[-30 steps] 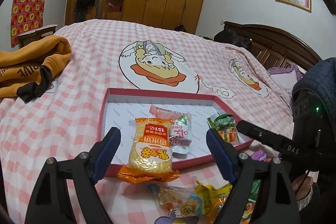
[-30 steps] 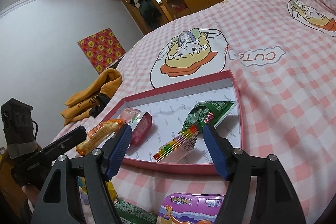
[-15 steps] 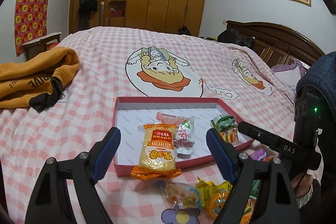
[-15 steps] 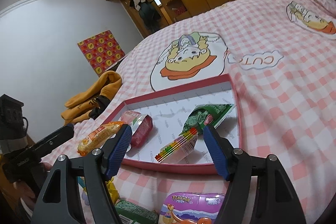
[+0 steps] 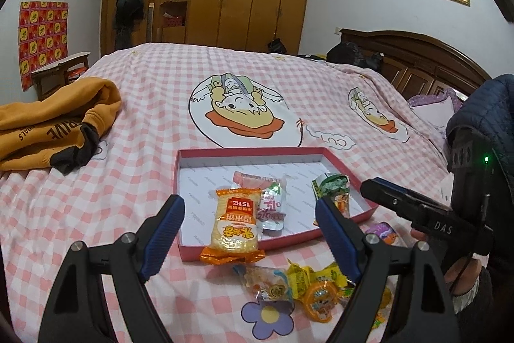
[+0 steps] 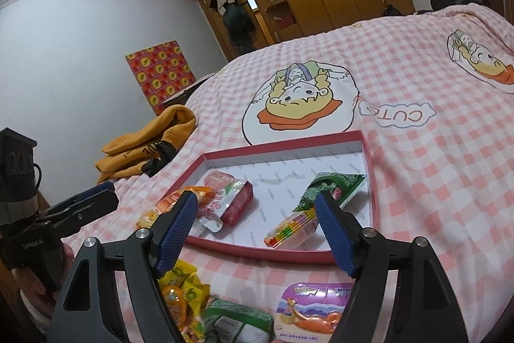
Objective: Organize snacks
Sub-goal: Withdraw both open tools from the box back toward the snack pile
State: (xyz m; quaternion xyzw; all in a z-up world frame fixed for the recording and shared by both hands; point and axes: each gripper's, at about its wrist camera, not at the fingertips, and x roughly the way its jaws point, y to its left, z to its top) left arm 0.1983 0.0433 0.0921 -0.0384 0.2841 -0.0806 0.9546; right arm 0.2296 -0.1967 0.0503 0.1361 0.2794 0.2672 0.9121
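The red tray (image 5: 348, 179) has bare white floor along its far edge and left side. Snack packets crowd its near half, and an orange packet (image 5: 234, 229) overhangs the near rim. Loose sweets (image 5: 308, 285) clutter the bed (image 5: 160, 105) in front.

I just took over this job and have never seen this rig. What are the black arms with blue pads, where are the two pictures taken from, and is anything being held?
There is no robot here. A person holds a two-finger tool in each hand, and each tool carries a fisheye camera looking forward along its fingers. One picture is from the left tool, the other from the right tool. The blue pads are the fingertips. Both tools stand open and hold nothing.

They hover over a bed with a pink checked cover. On it lies a shallow red box containing a pink packet and a green packet. An orange cracker packet lies across the box's near rim. Loose sweets and a Pokemon tin lie on the cover nearer the tools. An orange hoodie lies to the left.
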